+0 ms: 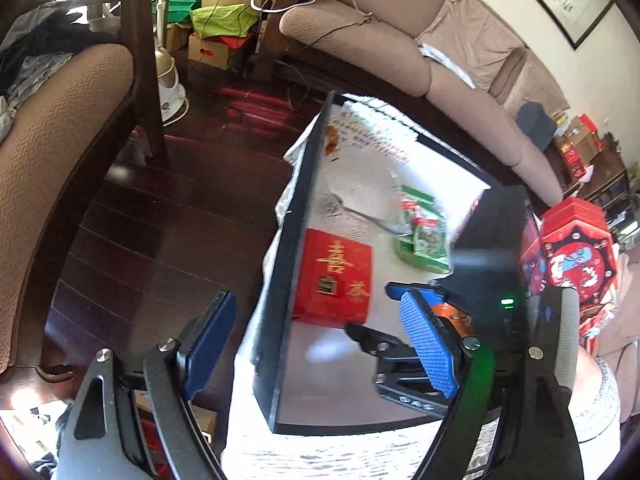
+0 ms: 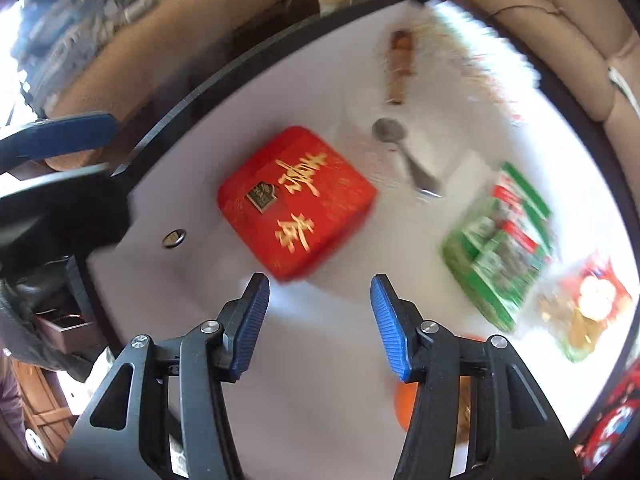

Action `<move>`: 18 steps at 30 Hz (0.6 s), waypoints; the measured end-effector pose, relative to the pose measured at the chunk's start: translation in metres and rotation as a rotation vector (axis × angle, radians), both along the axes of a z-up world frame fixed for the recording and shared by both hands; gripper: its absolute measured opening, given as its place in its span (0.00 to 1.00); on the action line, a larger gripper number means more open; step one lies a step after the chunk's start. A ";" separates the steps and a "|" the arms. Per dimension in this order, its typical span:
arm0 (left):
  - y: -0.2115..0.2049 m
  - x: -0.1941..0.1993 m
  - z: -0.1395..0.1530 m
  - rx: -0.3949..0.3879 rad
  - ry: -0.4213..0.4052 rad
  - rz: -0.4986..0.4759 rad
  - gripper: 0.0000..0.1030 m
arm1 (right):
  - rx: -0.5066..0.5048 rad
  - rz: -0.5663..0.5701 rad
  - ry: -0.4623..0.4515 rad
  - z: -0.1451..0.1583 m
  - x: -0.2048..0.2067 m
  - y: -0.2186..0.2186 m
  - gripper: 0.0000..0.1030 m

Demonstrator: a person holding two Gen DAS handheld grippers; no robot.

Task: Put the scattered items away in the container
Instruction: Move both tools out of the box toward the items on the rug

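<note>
Container (image 2: 224,76): one black-rimmed tray, white inside, on the tabletop.
Red box (image 2: 298,202): one, gold characters, flat in tray.
Spoon (image 2: 404,152): one, metal, beside box.
Green packets (image 2: 500,240): blurred bundle, count unclear.
Left hand-held gripper (image 1: 320,344): spread, straddling tray rim.
Right hand-held gripper (image 2: 320,320): spread, nothing between pads, above tray.

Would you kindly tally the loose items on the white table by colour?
Red: 1, the red box
Green: 1, the green packet
Silver: 1, the spoon
Brown: 1, the brown stick
Clear with red: 1, the snack bag
Total: 5
</note>
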State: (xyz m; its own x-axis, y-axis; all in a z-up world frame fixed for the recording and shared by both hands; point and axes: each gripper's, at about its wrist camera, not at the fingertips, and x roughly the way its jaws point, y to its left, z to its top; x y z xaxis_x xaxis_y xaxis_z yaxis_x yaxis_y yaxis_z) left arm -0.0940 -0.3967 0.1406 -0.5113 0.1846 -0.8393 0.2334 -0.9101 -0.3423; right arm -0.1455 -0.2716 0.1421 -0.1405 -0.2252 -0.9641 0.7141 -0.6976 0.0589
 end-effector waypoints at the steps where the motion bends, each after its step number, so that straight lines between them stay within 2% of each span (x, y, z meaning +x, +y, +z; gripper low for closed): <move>1: 0.006 0.002 0.004 -0.011 0.011 -0.009 0.82 | -0.024 -0.023 0.019 0.015 0.005 0.020 0.49; 4: 0.028 0.006 0.014 -0.005 0.051 -0.041 0.82 | -0.119 -0.113 0.046 0.052 0.024 0.086 0.49; 6: 0.049 0.006 0.019 0.011 0.070 -0.070 0.82 | -0.137 -0.155 0.075 0.069 0.025 0.135 0.49; 8: 0.078 0.006 0.024 0.009 0.088 -0.120 0.82 | -0.135 -0.208 0.117 0.086 0.043 0.189 0.49; 10: 0.114 0.005 0.028 0.010 0.112 -0.181 0.82 | -0.118 -0.277 0.148 0.081 0.034 0.231 0.49; 13: 0.178 0.003 0.032 0.031 0.143 -0.267 0.82 | -0.108 -0.398 0.201 0.096 0.045 0.315 0.49; 18: 0.293 0.005 0.034 0.022 0.266 -0.380 0.82 | -0.103 -0.640 0.234 0.074 0.053 0.425 0.49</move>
